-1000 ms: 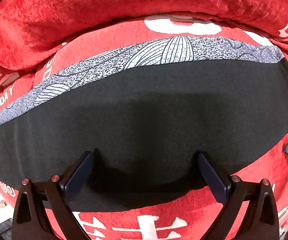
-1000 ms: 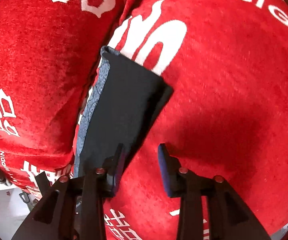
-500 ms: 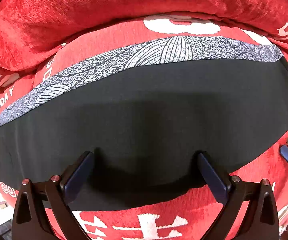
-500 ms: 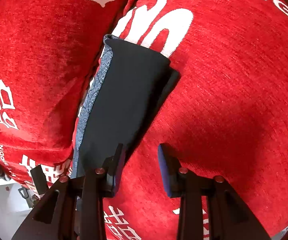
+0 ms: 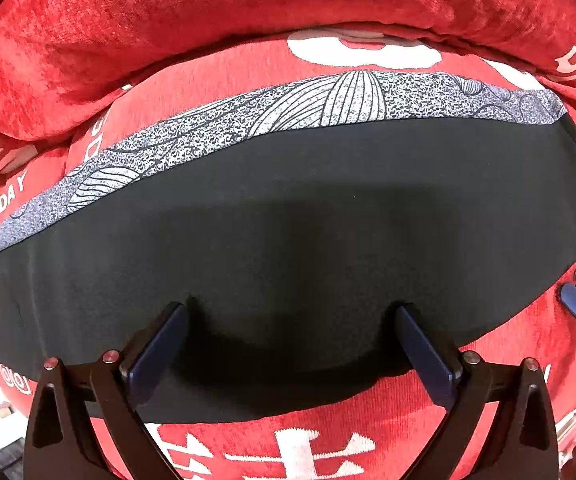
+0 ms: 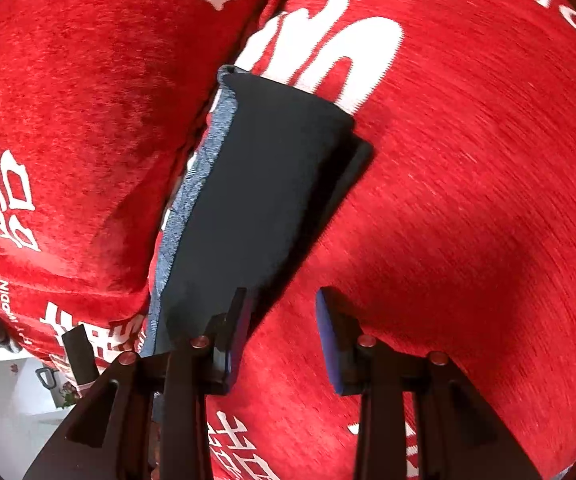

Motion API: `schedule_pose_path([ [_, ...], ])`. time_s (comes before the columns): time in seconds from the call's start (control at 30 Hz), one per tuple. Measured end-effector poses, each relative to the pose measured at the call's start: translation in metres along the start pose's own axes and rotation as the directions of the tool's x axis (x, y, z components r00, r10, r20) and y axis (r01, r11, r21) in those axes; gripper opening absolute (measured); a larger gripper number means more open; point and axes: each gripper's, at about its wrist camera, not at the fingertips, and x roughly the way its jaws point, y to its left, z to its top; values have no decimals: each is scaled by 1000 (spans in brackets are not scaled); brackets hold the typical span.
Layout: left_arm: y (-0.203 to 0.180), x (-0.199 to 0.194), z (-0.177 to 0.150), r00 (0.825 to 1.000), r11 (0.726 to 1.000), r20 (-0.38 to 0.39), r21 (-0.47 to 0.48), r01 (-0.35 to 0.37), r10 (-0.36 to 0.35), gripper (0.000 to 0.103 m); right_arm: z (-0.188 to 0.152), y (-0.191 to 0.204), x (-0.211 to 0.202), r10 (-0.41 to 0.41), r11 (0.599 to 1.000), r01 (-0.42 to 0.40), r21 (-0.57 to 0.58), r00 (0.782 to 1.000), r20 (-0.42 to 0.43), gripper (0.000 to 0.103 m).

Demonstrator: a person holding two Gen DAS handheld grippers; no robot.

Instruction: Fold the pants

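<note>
I see the black pants (image 5: 288, 220) lying folded into a long band on the red sofa seat (image 5: 368, 448), their grey patterned strip (image 5: 328, 104) toward the back cushion (image 5: 207, 12). My left gripper (image 5: 290, 344) hangs wide open over the near edge, gripping nothing. My right gripper (image 6: 279, 328) is parted at the pants' end, empty.

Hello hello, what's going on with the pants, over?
Left gripper open, over black pants with grey patterned band. Right gripper open at their end. Pants flat on red cushion. Nothing blocking.
</note>
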Motion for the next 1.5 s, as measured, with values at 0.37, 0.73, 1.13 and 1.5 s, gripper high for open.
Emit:
schedule_pose_path([
  [0.37, 7, 2, 1, 1000, 1000, 2, -1, 5, -5, 103, 20, 0, 17, 85, 996, -84, -24, 996, 39, 47],
  [0.73, 3, 3, 2, 1000, 1000, 7, 12, 0, 0, 103, 33, 23, 35, 118, 984, -109, -143, 992, 55, 50],
  [1.13, 5, -11, 40, 987, 995, 126, -10, -100, 101, 103, 34, 45, 8, 158, 978, -148, -147, 986, 58, 15],
  [1.5, 12, 4, 33, 993, 1000, 118, 3, 12, -12, 103, 13, 112, -12, 65, 919, -21, -393, 993, 98, 15],
])
